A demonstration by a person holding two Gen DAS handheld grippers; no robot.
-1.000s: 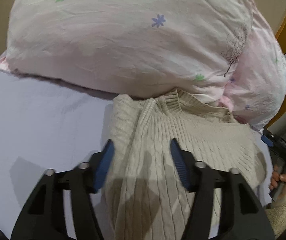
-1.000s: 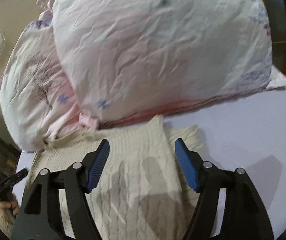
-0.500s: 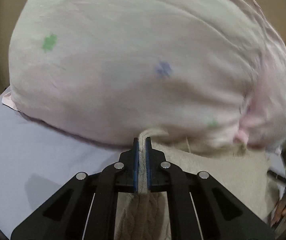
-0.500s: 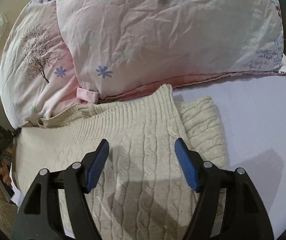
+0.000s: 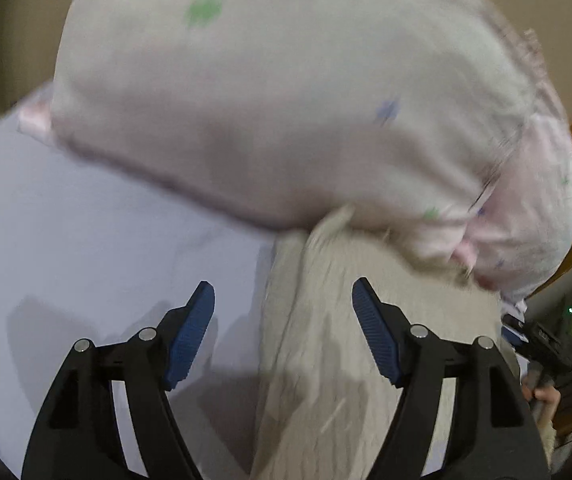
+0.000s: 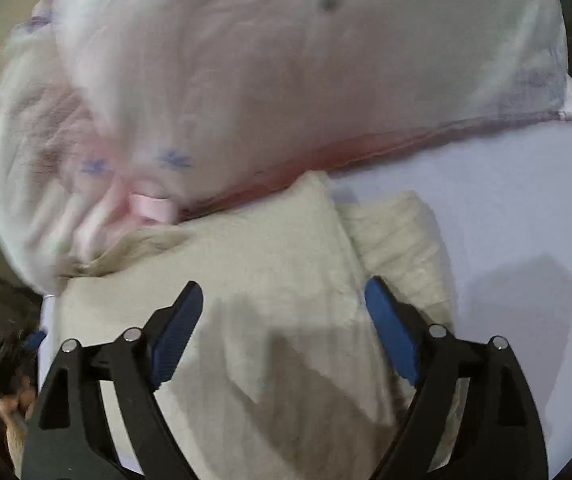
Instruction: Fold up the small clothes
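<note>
While both views are smearing with motion blur, one cream knitted sweater (image 6: 278, 280) is lying on the pale lilac bed sheet (image 5: 86, 248), its far edge touching the pillows. The left gripper (image 5: 284, 334) is hanging wide and holding nothing, its left pad over bare sheet and its right pad over the knit. The right gripper (image 6: 284, 338) is likewise spreading wide and empty above the middle of the sweater, near the folded-in sleeve (image 6: 401, 240) at its right side.

Trouble seems most likely at the far edge: the collar is sitting against the front pillow (image 5: 286, 100), so a pinch there could be catching the pillowcase along with the knit. Loose, stretchy knit could also be slipping from a shallow pinch, letting the fold sag or come undone. Blur is hiding the exact edges, so a misplaced grasp on a single layer is another risk.

Counting: one sweater, two grippers, two pillows, the second pillow (image 6: 34, 152) lying beside the first, and one sheet.
</note>
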